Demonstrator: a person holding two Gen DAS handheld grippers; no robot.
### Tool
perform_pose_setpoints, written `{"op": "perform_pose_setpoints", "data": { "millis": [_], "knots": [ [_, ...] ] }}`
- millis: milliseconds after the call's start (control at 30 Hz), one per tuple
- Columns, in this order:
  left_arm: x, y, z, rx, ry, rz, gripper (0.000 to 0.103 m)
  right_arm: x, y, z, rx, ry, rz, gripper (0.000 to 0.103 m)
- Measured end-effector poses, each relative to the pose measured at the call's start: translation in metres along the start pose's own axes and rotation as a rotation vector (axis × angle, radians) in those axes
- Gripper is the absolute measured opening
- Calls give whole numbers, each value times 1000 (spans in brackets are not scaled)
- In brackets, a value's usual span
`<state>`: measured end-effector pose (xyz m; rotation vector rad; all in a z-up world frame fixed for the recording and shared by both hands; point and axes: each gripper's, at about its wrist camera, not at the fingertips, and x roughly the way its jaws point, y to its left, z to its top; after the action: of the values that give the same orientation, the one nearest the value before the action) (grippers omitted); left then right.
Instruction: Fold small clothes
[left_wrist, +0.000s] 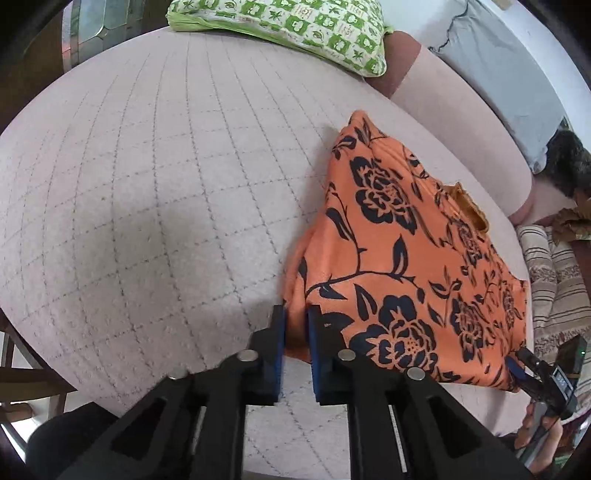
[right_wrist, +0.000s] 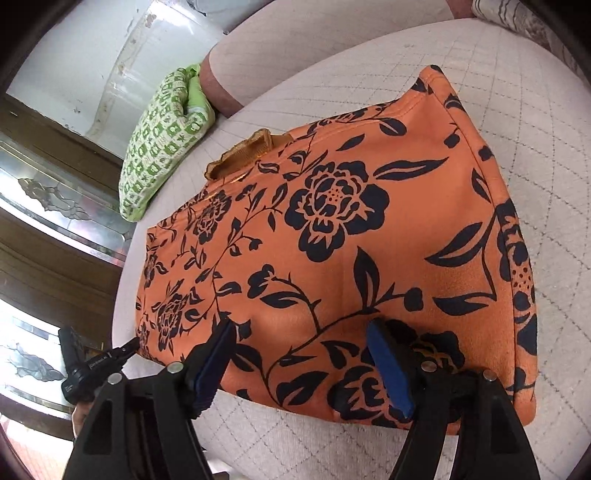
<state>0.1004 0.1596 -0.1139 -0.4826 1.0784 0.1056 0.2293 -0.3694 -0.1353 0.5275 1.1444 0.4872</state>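
While I lean over the big pink quilted bed (left_wrist: 147, 206), the orange cloth with dark flowers (right_wrist: 332, 236) lies flat on it, near the edge. A green pillow (left_wrist: 295, 29) sits far behind. My left gripper (left_wrist: 295, 325) pinches a fold at the cloth's corner. My right gripper (right_wrist: 303, 350) is spread wide over the cloth's near edge and squeezes nothing.

orange black-floral garment (right_wrist: 332, 236), green-patterned pillow (left_wrist: 295, 29)
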Motion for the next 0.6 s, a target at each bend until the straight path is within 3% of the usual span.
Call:
{"op": "perform_pose_setpoints", "data": {
  "millis": [33,133,267,333,400,533,600],
  "knots": [
    [-4,-1,3,2,-15,28,24,0,-1,0,3,0,10,77],
    [-24,-5,12,34,-95,74,30,-1,-5,0,11,-2,40,77],
    [-31,-38,24,134,-155,39,33,-2,-6,-2,23,-12,58,77],
    [-8,-49,24,186,-113,71,33,-3,-4,-1,32,-2,52,77],
    [25,-44,19,193,-11,146,35,-10,2,7,26,-6,67,77],
    [27,-52,19,221,-48,169,39,-27,9,47,-8,-80,116,79],
    [29,-55,20,232,-43,175,39,-18,-4,76,21,-68,124,82]
  ]
}}
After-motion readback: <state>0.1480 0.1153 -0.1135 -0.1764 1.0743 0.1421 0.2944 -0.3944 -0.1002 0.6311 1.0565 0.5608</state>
